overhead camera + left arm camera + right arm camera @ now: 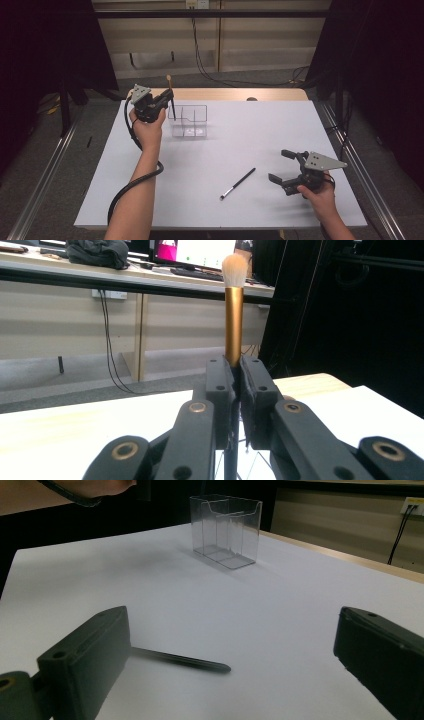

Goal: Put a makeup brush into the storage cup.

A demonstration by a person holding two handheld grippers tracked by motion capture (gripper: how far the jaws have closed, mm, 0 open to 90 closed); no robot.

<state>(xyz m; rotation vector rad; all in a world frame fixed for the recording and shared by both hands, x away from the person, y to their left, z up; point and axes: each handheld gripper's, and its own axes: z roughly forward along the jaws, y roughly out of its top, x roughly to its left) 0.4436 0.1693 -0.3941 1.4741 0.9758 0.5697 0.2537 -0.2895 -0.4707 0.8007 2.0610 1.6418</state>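
Standing upright in the left tool (233, 390), the gold-handled makeup brush (233, 325) had its pale bristles at the top and its dark lower shaft running down between the two black pads, which were pressed narrow against it. From the high view the same brush (170, 92) rose above the left tool (159, 103), held over the near left edge of a clear plastic organizer (190, 121) with open compartments; whether the brush tip had entered a compartment could not be told. That organizer (227, 530) stood toward the far side of the white surface (225, 150), and its compartments looked empty from the right gripper view.

A second brush (238, 183), thin and black with a small pale tip, lay flat on the surface nearer the person, just left of the right tool (285, 170). The right tool (230, 650) had its jaws spread wide with nothing between them, and the black brush handle (185, 661) lay on the surface between them, touched by neither pad.
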